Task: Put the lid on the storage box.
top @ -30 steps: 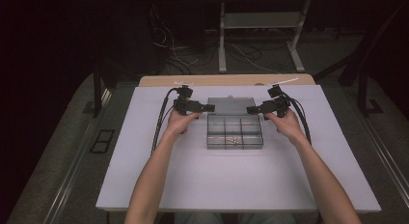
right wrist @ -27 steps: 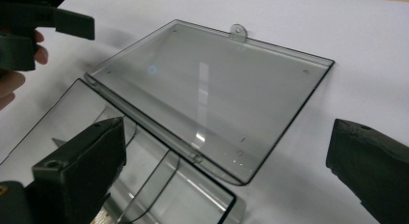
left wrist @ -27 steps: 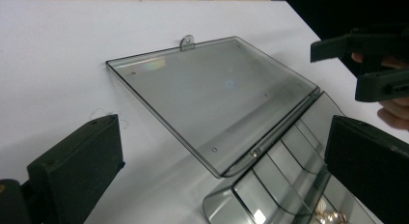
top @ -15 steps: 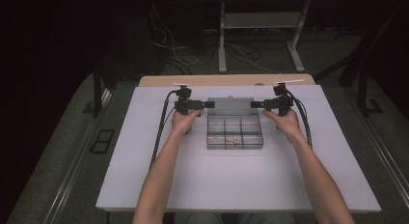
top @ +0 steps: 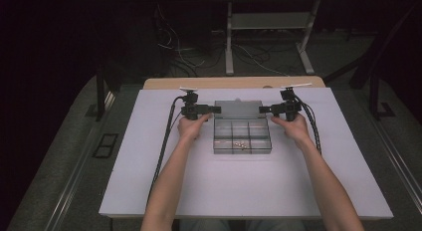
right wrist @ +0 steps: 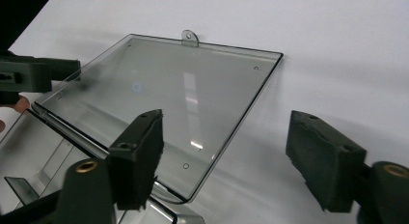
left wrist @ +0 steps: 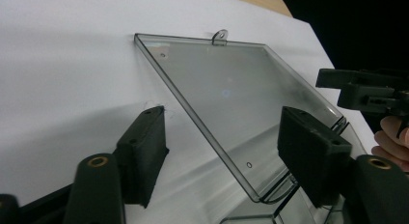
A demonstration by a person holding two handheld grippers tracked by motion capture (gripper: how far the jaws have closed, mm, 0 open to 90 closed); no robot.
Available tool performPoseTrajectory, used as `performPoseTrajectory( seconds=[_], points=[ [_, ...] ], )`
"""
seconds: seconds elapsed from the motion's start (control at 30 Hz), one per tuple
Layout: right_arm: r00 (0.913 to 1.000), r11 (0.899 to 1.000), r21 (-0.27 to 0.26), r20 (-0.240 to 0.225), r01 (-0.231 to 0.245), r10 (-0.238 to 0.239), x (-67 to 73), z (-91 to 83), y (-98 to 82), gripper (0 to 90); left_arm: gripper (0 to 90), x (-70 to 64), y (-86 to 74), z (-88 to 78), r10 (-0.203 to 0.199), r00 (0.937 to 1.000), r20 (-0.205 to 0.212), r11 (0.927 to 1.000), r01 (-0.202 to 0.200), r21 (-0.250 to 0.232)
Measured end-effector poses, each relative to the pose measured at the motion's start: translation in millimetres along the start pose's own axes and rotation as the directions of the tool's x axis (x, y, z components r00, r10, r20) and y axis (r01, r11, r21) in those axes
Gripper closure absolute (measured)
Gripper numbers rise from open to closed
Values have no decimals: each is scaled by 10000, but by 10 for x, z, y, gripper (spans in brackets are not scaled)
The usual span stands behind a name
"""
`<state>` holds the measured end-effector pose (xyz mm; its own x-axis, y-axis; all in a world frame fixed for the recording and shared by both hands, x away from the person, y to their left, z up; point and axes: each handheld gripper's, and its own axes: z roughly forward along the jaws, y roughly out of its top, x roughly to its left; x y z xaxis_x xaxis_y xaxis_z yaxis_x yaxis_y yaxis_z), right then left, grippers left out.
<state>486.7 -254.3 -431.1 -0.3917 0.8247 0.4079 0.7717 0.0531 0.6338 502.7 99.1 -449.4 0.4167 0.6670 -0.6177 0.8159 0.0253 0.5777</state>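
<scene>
Since a second ago both grippers have drawn in a little toward the box and their jaws have just been closing, though nothing is pinched yet.

Nearest us in the high view, our forearms run up to the clear compartment box, which sits on the white table toward its far half. A few small pieces lie in a front compartment of the box. Behind the compartments, the box's lid lies folded back flat on the table, hinged along the box's rear edge, its long axis running left to right.

The left gripper sits just off the lid's left end and the right gripper just off its right end, both pointing inward at the lid. Each hand is equally near its own end.

In the left gripper view, the jaws stand partly spread, one either side of the lid's near corner, with the lid's side edge running between them; the pads do not press on it. In the right gripper view, it is the same: the lid has its corner between half-spread jaws, untouched. We judge the coming move turns on this: each end edge must sit squarely between the pads before we pinch and swing the lid over.

A hang tab sticks out from the lid's far edge. We see no brand, label or writing
</scene>
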Motion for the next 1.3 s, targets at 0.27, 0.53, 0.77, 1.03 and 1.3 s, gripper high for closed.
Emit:
performPoseTrajectory(
  seconds=[0.27,0.53,0.77,1.03,1.3],
  points=[
    [10000,9999,136,13,-12,12,24,65,-17,380,414,56,-33,50,-508,9978,419,9985,498,232],
    [9998,9997,187,138,-152,150,18,98,-35,424,494,63,-55,77,-739,9924,979,9961,688,544],
    [9996,9997,165,220,-202,198,32,92,-40,436,552,70,-67,66,-903,9902,1064,9954,865,401],
    [9995,9995,-28,28,-320,320,27,65,-32,443,660,61,-58,19,-1120,9872,1139,9934,1143,-133],
    [10000,9999,96,-2,56,-56,102,-2,-9,453,751,9,-12,-74,-687,9904,1198,9965,738,-388]
  ],
)
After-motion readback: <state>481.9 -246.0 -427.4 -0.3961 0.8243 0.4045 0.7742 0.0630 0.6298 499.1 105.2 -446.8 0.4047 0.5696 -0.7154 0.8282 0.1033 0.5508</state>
